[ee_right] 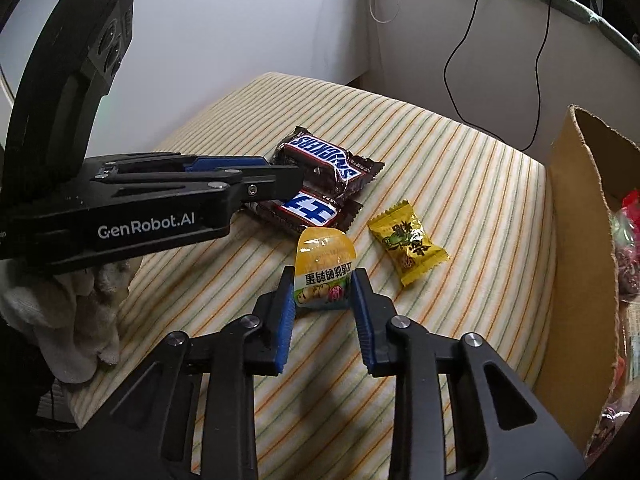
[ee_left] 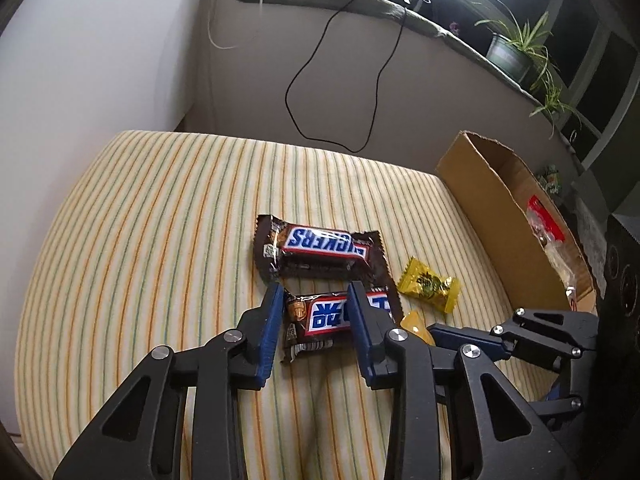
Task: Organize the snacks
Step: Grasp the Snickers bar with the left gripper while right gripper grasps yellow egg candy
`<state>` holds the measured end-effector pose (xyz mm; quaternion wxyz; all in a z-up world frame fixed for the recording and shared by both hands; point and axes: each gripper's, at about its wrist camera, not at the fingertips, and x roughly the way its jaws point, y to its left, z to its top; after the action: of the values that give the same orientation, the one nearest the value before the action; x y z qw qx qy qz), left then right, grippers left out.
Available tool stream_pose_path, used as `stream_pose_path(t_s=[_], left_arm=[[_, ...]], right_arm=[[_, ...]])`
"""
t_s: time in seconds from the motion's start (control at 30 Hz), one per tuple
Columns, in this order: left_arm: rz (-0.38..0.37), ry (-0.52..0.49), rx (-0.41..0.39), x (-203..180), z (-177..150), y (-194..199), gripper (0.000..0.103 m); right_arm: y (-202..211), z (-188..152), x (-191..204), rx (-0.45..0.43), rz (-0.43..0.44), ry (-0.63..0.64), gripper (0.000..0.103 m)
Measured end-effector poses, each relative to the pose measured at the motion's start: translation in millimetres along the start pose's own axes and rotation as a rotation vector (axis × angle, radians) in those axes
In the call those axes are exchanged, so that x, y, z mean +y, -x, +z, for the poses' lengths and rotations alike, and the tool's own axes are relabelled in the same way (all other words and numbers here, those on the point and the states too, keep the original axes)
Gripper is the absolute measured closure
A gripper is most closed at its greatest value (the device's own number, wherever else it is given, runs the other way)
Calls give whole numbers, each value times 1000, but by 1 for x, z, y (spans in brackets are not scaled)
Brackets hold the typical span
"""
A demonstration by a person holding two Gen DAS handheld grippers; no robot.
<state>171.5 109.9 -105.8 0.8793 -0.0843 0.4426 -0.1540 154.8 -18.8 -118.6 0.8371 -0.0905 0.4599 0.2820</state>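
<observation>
Two Snickers bars lie on the striped cloth. My left gripper point(ee_left: 314, 300) is open with its jaws straddling the near Snickers bar point(ee_left: 324, 314), its right finger lying over the wrapper. The far Snickers bar point(ee_left: 320, 250) lies just beyond it. My right gripper point(ee_right: 323, 282) has its pads against the sides of a yellow jelly cup point(ee_right: 325, 270), which stands on the cloth. A yellow candy packet point(ee_right: 406, 242) lies to the right, also in the left wrist view point(ee_left: 430, 284). Both bars also show in the right wrist view point(ee_right: 310, 210) point(ee_right: 326, 158).
An open cardboard box point(ee_left: 492, 216) with several snacks inside stands at the right, its wall near my right gripper point(ee_right: 576, 240). A white towel point(ee_right: 60, 320) lies at the left edge. A wall, black cables and potted plants point(ee_left: 516, 48) are behind.
</observation>
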Motion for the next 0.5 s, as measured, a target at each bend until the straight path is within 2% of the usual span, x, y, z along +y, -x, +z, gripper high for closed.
stream_pose_path(t_s=[0.33, 0.5], left_arm=[[21, -49, 15, -10, 0, 4, 72], [-14, -6, -11, -2, 15, 5, 72]], right_arm=[[8, -7, -2, -7, 3, -18, 78], [14, -10, -1, -11, 15, -26, 79]])
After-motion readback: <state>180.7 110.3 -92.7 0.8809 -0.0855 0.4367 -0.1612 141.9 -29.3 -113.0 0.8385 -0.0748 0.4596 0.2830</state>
